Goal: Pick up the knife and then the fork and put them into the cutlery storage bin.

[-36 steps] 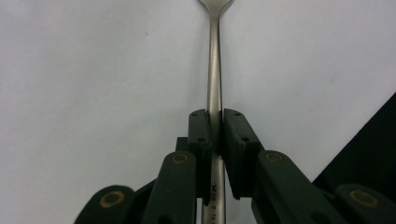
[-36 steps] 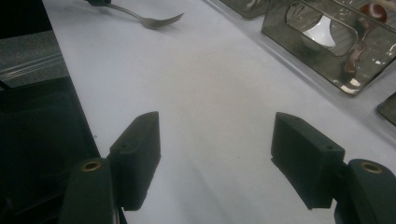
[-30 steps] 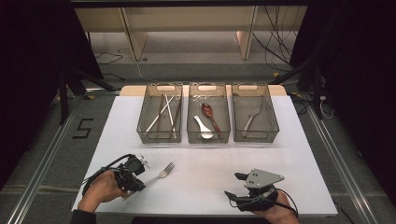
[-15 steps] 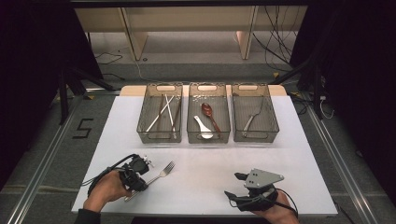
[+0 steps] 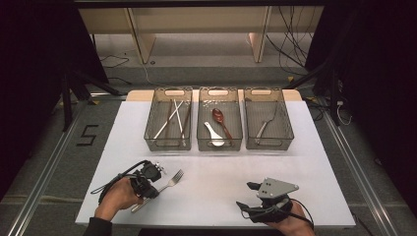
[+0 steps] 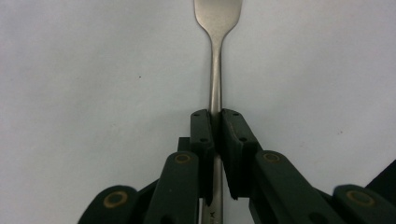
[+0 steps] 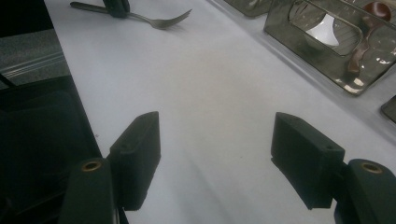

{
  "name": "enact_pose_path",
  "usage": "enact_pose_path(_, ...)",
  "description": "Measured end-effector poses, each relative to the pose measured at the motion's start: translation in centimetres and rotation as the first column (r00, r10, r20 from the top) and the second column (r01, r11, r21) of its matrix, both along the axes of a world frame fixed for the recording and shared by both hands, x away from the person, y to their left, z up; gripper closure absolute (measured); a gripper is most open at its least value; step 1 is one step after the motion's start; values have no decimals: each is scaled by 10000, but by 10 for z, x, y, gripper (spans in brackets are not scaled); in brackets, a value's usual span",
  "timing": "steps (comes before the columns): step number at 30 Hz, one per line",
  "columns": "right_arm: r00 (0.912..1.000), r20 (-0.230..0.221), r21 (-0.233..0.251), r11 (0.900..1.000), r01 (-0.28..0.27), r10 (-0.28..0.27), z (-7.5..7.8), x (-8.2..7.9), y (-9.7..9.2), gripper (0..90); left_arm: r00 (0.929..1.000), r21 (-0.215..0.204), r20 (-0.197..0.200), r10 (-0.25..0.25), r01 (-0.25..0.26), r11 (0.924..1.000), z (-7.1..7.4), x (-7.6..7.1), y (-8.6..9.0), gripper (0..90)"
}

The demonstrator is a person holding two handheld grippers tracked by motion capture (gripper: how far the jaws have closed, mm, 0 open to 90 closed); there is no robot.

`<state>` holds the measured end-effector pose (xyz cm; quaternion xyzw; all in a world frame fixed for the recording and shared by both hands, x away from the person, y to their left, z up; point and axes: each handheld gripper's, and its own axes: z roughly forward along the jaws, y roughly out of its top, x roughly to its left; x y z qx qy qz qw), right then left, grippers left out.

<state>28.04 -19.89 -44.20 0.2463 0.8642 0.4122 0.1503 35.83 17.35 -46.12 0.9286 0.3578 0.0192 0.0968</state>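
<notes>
Left gripper is clamped on the fork handle; jaws have just been closing, and the left gripper view has the pads tight either side of the shaft, about mid-handle. Right gripper idle, jaws wide apart, nothing between them, parked at the near right of the table.

Fork lies flat on the white table at near left, tines pointing toward the three bins at the far side, well apart from them. Rightmost bin already has what looks like a fork in it, though it's small in the high view, so not certain.

Handling, my read: stiff steel, light, polished and slippery. Narrow shaft means it can pivot between flat pads. Current hold mid-handle is reasonable; head end is heavier, so expect tines to droop on lift. A hold closer to the neck would balance better. Not fragile; a drop just clatters.
</notes>
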Motion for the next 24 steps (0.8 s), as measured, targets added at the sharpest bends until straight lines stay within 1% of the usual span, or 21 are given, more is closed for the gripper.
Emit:
enact_pose_path(1, 10000, -2, -4, 10000, 4, -4, 0, 0, 0, 338, 10000, -6, 7, -31, 31, 10000, 0, 0, 0, 832)
enact_pose_path(2, 10000, -2, -5, 10000, -6, 6, 0, 0, 0, 338, 9999, -20, 103, -36, 36, 10000, 1, 0, 0, 832)
enact_pose_path(4, 10000, 1, 14, 10000, 1, -1, 0, 0, 0, 338, 9998, -188, 210, 60, -56, 9998, 4, 0, 0, 833)
enact_pose_path(6, 10000, -1, 15, 10000, 8, -8, 0, 0, 0, 338, 9994, -363, 349, 47, -35, 9993, 8, -1, 1, 834)
enact_pose_path(9, 10000, 1, 11, 10000, 8, -8, 0, 0, 0, 338, 9985, -788, 551, 11, 33, 9969, 16, -1, 1, 834)
enact_pose_path(11, 10000, 1, 14, 10000, 11, -11, 0, 0, 0, 338, 9971, -1125, 750, 111, -26, 9936, 20, -1, 0, 834)
enact_pose_path(14, 10000, 31, 26, 10000, 28, -28, 0, 0, 0, 338, 9966, -1740, 811, 169, -26, 9847, 24, 0, -2, 834)
enact_pose_path(15, 10000, 41, 36, 10000, 29, -30, 0, 0, 0, 338, 9968, -1839, 789, 133, 14, 9829, 26, 0, -3, 833)
enact_pose_path(19, 10000, 56, 37, 10000, 27, -27, 0, 0, 0, 338, 9959, -2042, 900, -4, 189, 9787, 31, 1, -11, 833)
enact_pose_path(21, 10000, 52, 37, 10000, 34, -34, 1, 0, 0, 338, 9961, -2089, 880, -108, 291, 9775, 33, 2, -16, 833)
enact_pose_path(23, 10000, 76, 73, 10000, 39, -39, 1, 0, 0, 338, 9954, -2174, 942, -185, 387, 9753, 36, 3, -21, 833)
enact_pose_path(24, 9999, 97, 84, 10000, 50, -51, 1, 0, 0, 338, 9957, -2226, 894, -238, 433, 9739, 36, 3, -24, 833)
